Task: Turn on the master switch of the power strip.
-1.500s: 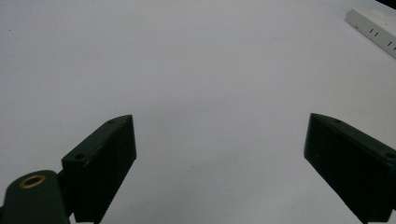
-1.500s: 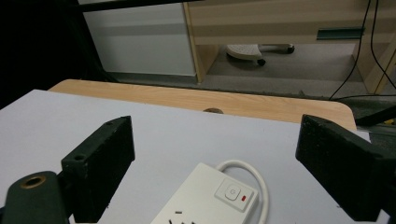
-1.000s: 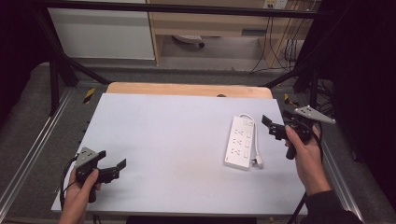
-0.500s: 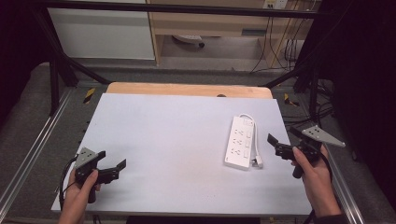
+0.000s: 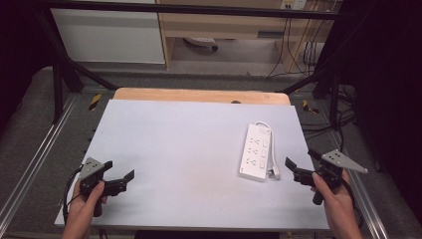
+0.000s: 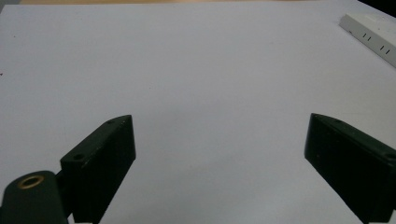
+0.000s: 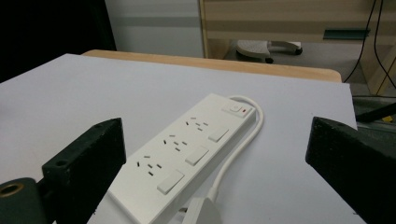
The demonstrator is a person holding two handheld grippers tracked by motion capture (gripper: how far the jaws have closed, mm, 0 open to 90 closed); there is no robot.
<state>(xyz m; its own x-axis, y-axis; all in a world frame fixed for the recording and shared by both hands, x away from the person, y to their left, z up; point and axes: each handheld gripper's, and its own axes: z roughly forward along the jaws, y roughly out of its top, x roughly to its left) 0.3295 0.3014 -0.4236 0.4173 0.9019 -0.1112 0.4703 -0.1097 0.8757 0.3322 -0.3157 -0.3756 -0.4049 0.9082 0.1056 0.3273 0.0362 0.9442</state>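
Nothing has been gripped yet, so the work looks to be at its very start. The white power strip [image 5: 257, 151] lies flat near the right edge of the counter [image 5: 174, 144], its length running from the near side toward the far side, with its cord [image 5: 270, 149] looped along its right side and the plug [image 5: 274, 173] resting by its near end. The right hand-held gripper [image 5: 297, 170] hovers at the near right corner, just beside that end, jaws spread wide and empty; in the right gripper view the strip sits squarely between them. The left hand-held gripper [image 5: 121, 182] waits at the near left corner, well apart from the strip, jaws likewise open on nothing. Judging from this, closing in, taking hold and any handling of the plug all remain to do.
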